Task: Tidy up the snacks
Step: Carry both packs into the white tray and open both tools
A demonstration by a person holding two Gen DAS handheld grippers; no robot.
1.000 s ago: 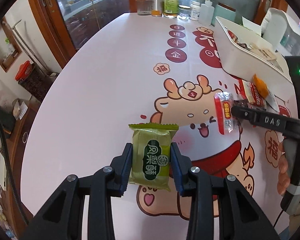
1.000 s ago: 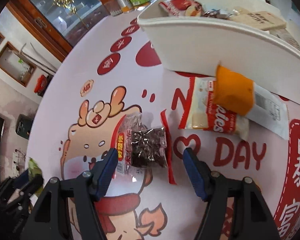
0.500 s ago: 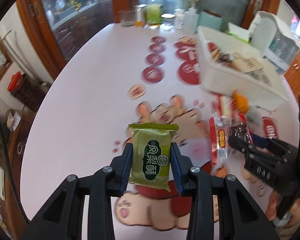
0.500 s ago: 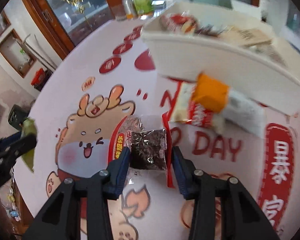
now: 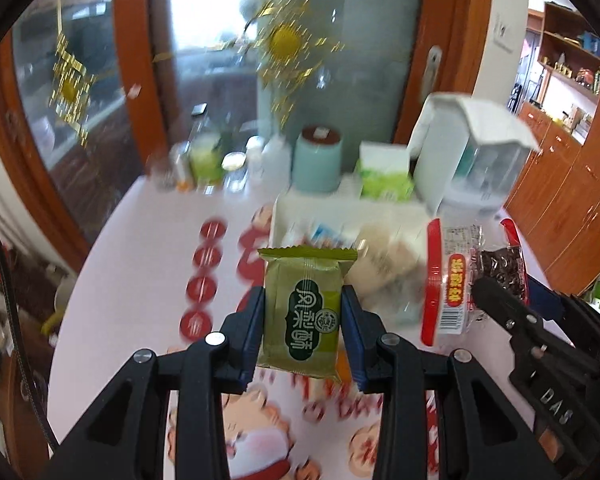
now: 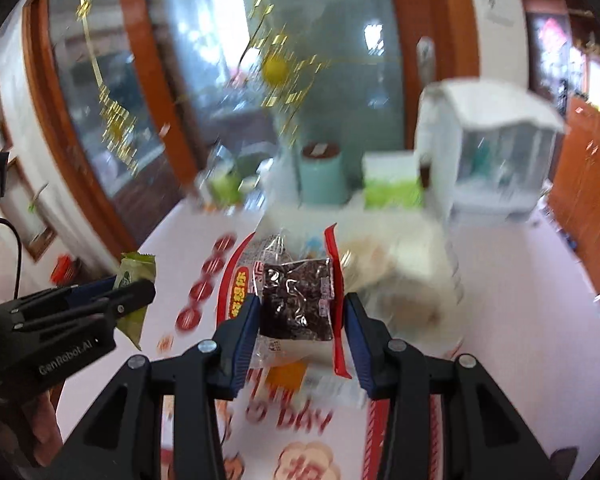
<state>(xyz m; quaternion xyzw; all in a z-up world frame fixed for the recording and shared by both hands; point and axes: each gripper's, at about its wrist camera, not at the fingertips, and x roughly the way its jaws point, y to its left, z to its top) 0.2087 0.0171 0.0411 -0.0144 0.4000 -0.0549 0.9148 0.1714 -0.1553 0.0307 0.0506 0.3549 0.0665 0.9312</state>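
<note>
My left gripper (image 5: pixel 303 316) is shut on a green snack packet (image 5: pixel 305 312) and holds it in the air above the table. My right gripper (image 6: pixel 300 316) is shut on a clear packet with red edges and dark contents (image 6: pixel 296 304), also lifted. The right gripper and its packet (image 5: pixel 460 280) show at the right of the left wrist view. The left gripper with the green packet (image 6: pixel 134 280) shows at the left of the right wrist view. The white bin (image 5: pixel 284 208) with snacks lies ahead, blurred.
An orange packet (image 6: pixel 286 374) and another wrapper lie on the printed tablecloth (image 6: pixel 520 320) below my right gripper. At the far end stand a teal canister (image 5: pixel 318 160), a green box (image 5: pixel 386 172), bottles (image 5: pixel 204 160) and a white plastic container (image 5: pixel 472 148).
Both grippers have lifted and tilted up, facing the table's far end. My right gripper closed on the dark packet and raised it off the table. The view is motion-blurred.
</note>
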